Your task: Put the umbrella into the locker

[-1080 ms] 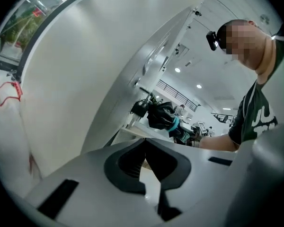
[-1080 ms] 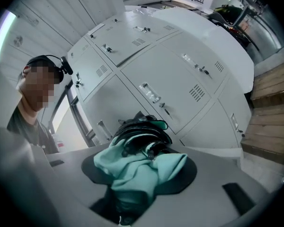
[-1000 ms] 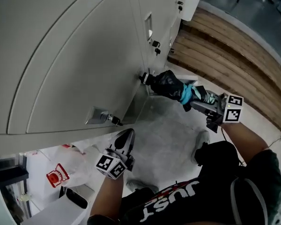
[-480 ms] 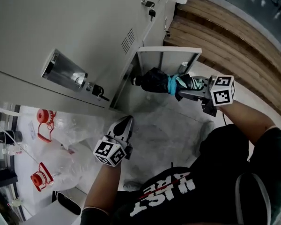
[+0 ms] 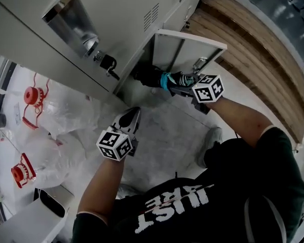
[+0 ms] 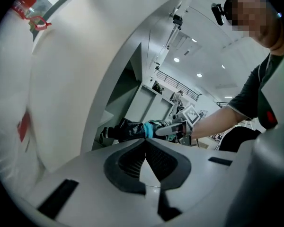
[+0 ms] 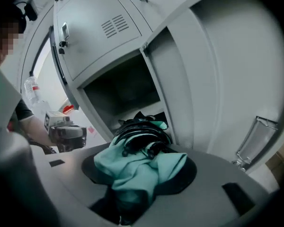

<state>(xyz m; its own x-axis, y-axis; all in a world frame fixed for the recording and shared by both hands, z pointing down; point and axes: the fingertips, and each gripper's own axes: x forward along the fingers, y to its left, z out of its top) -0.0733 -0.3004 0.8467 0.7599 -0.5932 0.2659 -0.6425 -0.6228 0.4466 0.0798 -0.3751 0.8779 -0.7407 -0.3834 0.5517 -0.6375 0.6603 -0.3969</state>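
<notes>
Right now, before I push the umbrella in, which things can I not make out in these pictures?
Inside of the locker: right gripper view, too dark to tell if it is empty; head view, the locker's own front hides it.
Tip of the umbrella: head view, lost in shadow at the opening.
Pads of the right gripper: right gripper view, the umbrella cloth covers them.
</notes>
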